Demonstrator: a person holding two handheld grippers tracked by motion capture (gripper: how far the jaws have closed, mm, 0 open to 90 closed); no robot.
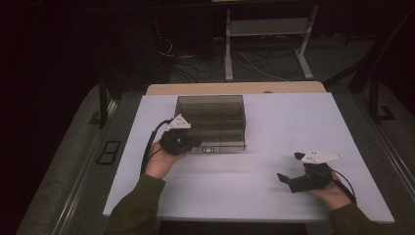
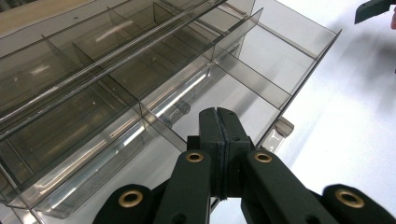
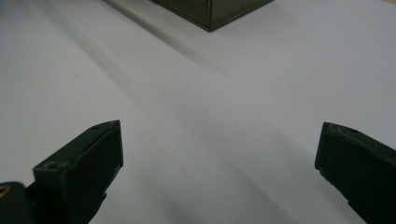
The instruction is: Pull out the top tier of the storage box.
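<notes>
In the lower right of the high view the right gripper (image 1: pixel 288 169) rests low over the bare white table (image 1: pixel 235 196), held by a hand (image 1: pixel 335 193) that comes in from the bottom edge. It sits well apart from the box, probably parked there so the other hand has room to work. Its own camera shows the two black jaws standing wide apart at the lower corners of the frame, nothing between them but tabletop — open and empty.

Farther in, left of centre, the left gripper (image 1: pixel 193 143) is up against the front left corner of the smoky transparent compartment box (image 1: pixel 211 120), which sits toward the far middle of the table. The left gripper view looks along its jaws, and they are pressed flat together with only a thin seam between the pads (image 2: pixel 219 135), so this gripper (image 2: pixel 218 114) is fully closed. The closed tip lies over the near edge of the compartment box (image 2: pixel 116 93), close to a small clear latch tab (image 2: pixel 280 130) at the lower right of the box. Whether the tip pinches the thin plastic lid or merely pushes on it I cannot tell; closed jaws make a narrow point, which would suit prying or nudging the lid.

Inside, the dividers (image 2: pixel 156 121) mark off rows of cells, and the ones visible look empty.
</notes>
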